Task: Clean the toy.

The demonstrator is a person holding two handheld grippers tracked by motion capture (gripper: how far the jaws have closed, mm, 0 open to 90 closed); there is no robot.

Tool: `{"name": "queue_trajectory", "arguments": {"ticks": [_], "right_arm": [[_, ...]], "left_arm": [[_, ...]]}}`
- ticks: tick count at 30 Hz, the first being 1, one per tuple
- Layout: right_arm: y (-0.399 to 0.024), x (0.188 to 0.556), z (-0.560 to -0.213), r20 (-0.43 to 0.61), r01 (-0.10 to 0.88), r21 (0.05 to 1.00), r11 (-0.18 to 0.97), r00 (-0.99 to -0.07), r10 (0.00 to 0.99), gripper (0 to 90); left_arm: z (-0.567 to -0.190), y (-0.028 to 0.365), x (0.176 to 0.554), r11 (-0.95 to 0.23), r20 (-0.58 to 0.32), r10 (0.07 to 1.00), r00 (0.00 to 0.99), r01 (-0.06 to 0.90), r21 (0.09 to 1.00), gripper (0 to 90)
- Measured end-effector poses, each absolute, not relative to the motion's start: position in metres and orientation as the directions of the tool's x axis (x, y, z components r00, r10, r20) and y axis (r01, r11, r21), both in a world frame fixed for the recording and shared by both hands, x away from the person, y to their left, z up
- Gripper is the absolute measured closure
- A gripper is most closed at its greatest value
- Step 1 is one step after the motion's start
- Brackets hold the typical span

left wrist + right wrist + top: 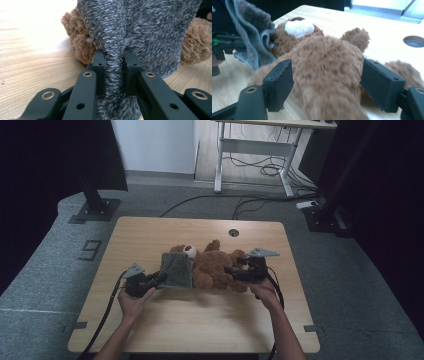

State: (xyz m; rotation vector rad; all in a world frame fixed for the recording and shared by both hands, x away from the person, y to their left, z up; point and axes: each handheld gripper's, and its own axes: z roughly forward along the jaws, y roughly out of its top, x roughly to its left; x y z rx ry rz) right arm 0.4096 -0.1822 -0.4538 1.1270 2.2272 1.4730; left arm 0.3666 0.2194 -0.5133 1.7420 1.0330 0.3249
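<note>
Dressing step: the teddy bear lies mid-tabletop, the left gripper pinching the grey fleece garment at its head end, the right gripper spread around its body, likely regrasping next; the left gripper view resolves the pinched fold, the right gripper view its unpressed pads.

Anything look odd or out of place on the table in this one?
Nothing damaged or spilled. The one odd sight is the teddy bear lying sprawled on the table with a grey fleece cloth draped over part of it. The left gripper pinches a fold of that cloth; the right gripper straddles the bear, jaws open.
</note>
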Motion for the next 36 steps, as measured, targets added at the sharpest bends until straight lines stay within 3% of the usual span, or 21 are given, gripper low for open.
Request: {"name": "queue_trajectory", "arguments": {"ticks": [9, 13, 15, 20, 22, 28, 36], "right_arm": [[-0.145, 0.437, -0.479, 0.185, 0.559, 0.779, 0.286, -0.639, 0.746, 14.1], [-0.146, 0.441, -0.491, 0.209, 0.590, 0.759, 0.276, -0.622, 0.755, 14.1], [-0.149, 0.442, -0.496, 0.229, 0.593, 0.763, 0.257, -0.620, 0.750, 20.0], [-0.151, 0.439, -0.502, 0.217, 0.554, 0.788, 0.270, -0.660, 0.720, 47.4], [-0.151, 0.436, -0.504, 0.198, 0.522, 0.806, 0.278, -0.682, 0.704, 52.2], [-0.155, 0.418, -0.509, 0.179, 0.449, 0.849, 0.280, -0.742, 0.646, 59.4], [-0.142, 0.383, -0.508, 0.115, 0.373, 0.869, 0.324, -0.791, 0.602, 60.1]], "left_arm": [[-0.515, 0.219, 0.367, -0.089, -0.257, 0.763, 0.594, 0.490, 0.867, 75.1], [-0.516, 0.219, 0.367, -0.090, -0.260, 0.761, 0.595, 0.493, 0.865, 75.1], [-0.516, 0.219, 0.367, -0.087, -0.263, 0.760, 0.594, 0.494, 0.865, 75.1], [-0.515, 0.219, 0.366, -0.078, -0.270, 0.757, 0.595, 0.493, 0.867, 75.1], [-0.512, 0.219, 0.365, -0.071, -0.275, 0.753, 0.598, 0.488, 0.870, 75.0], [-0.489, 0.210, 0.358, -0.070, -0.259, 0.723, 0.640, 0.441, 0.895, 75.0], [-0.449, 0.162, 0.358, -0.095, -0.217, 0.655, 0.723, 0.363, 0.927, 75.0]]}}
